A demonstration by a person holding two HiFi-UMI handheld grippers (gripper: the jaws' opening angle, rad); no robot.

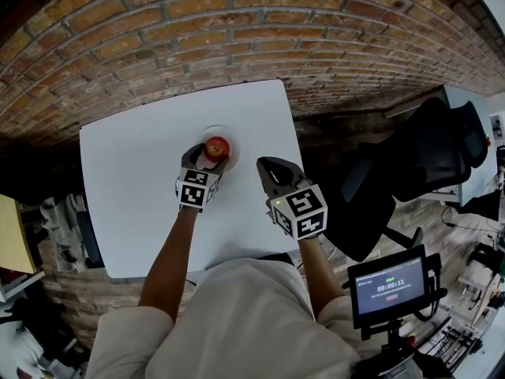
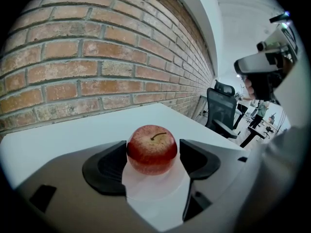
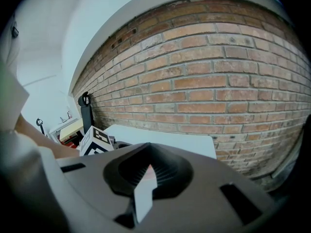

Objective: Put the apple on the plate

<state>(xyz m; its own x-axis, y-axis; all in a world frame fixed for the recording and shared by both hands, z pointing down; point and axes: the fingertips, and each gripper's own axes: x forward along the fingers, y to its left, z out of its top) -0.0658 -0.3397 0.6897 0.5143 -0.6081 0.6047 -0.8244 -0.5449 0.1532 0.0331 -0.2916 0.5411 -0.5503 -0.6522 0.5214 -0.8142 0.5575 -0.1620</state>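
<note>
A red apple (image 1: 217,146) rests on a small white plate (image 1: 211,129) near the middle of the white table (image 1: 134,180). My left gripper (image 1: 208,158) reaches around the apple from the near side. In the left gripper view the apple (image 2: 151,149) stands upright on the plate (image 2: 155,184) between the two black pads. The left pad meets its side, and a thin white gap shows at the right pad (image 2: 197,158). My right gripper (image 1: 269,170) hovers to the right of the plate with its jaws together (image 3: 148,171) and nothing held.
A brick wall (image 1: 237,22) runs behind the table. A black office chair (image 1: 418,156) stands to the right, off the table. A screen on a stand (image 1: 389,284) sits at the lower right. The left gripper's marker cube (image 3: 98,141) shows in the right gripper view.
</note>
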